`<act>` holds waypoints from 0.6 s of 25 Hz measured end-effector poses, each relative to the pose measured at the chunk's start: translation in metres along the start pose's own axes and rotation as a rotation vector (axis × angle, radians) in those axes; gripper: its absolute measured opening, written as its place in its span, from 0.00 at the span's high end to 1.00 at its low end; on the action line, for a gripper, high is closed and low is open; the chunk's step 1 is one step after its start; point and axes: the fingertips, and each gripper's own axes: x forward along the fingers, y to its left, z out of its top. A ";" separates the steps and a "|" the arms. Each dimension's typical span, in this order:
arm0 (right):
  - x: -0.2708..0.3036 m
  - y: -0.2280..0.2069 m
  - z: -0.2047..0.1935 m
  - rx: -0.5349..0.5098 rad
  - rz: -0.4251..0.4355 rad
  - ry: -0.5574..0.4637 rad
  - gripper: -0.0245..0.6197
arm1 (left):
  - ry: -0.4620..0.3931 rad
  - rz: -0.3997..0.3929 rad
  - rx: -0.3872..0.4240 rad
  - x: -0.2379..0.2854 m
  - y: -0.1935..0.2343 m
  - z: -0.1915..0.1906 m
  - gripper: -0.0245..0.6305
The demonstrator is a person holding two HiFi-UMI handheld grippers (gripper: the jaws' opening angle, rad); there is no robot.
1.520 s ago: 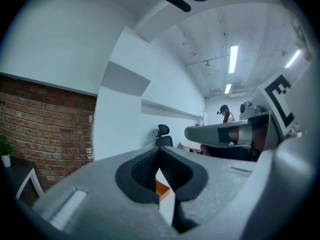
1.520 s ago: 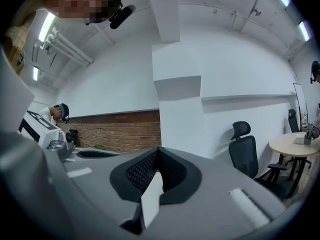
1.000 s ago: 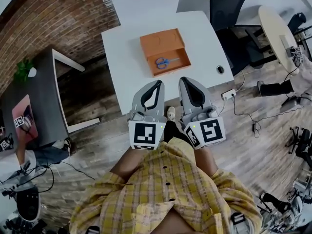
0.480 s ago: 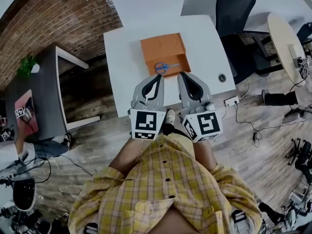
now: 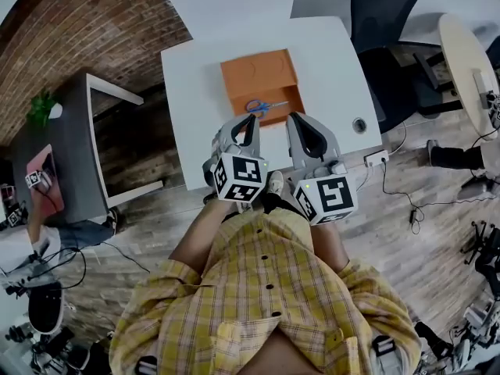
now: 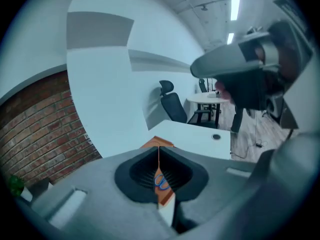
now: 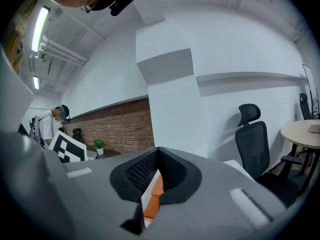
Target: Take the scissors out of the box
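Here, left gripper (image 5: pixel 251 120) and right gripper (image 5: pixel 296 119) side by side, each clenched on nothing, jaws pressed together. Just ahead of both tips, blue-handled scissors (image 5: pixel 264 106) flat in the orange box (image 5: pixel 254 73) on the white table (image 5: pixel 195 69)

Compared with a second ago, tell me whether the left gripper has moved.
Yes. The left gripper has advanced toward the orange box; its tips, earlier short of it, now overlap its near edge.
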 end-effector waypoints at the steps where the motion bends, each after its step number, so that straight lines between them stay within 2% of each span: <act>1: 0.002 -0.003 -0.002 0.004 -0.001 0.004 0.95 | 0.029 -0.012 0.022 0.009 -0.002 -0.007 0.96; 7: 0.012 -0.019 -0.009 0.029 -0.004 0.022 0.95 | 0.120 -0.040 0.093 0.047 0.000 -0.034 0.96; 15: 0.023 -0.029 -0.021 0.042 -0.001 0.048 0.95 | 0.197 -0.084 0.135 0.080 -0.005 -0.056 0.91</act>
